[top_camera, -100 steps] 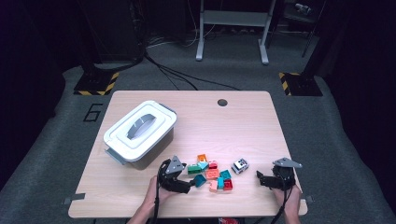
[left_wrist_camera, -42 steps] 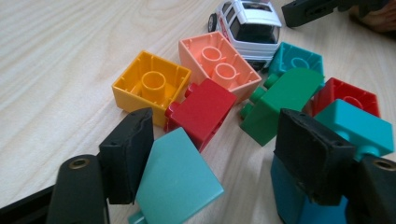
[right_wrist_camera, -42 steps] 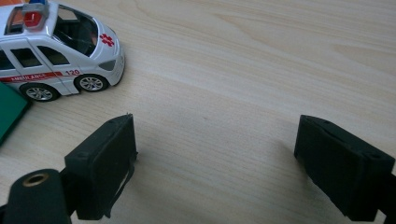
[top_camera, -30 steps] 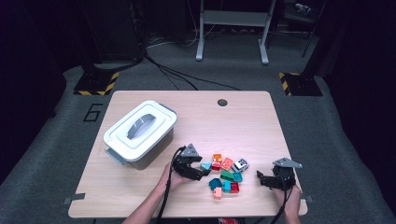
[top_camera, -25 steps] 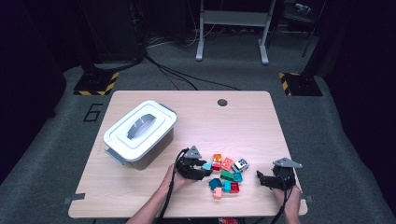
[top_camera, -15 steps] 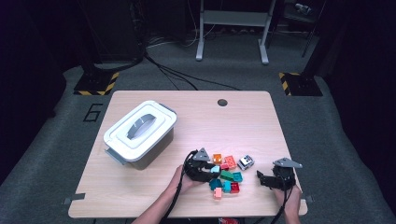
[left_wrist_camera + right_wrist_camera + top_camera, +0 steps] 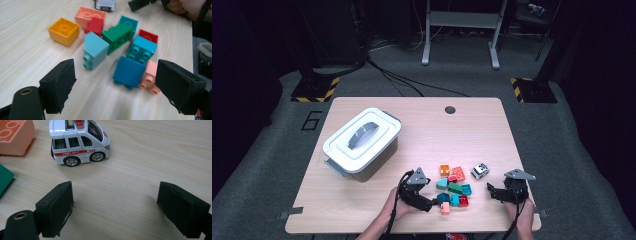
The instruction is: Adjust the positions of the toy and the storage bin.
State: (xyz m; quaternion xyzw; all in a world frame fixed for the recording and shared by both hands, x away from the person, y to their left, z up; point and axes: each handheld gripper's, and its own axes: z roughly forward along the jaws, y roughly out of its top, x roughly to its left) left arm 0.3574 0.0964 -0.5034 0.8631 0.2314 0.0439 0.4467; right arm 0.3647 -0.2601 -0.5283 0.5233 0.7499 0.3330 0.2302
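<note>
Overhead view, two close tool views

Left gripper view: the toy ambulance (image 7: pixel 105 4) is cut off by the top edge, only its lower body showing. The pink brick (image 7: pixel 149 78) sits partly hidden behind the blue brick (image 7: pixel 129 71). Right gripper view: the peach brick (image 7: pixel 15 135) and green brick (image 7: pixel 5 180) are cut by the left edge.

Blue brick (image 7: pixel 129 71), yellow brick (image 7: pixel 64 30), white red-striped ambulance (image 7: pixel 78 141).
</note>
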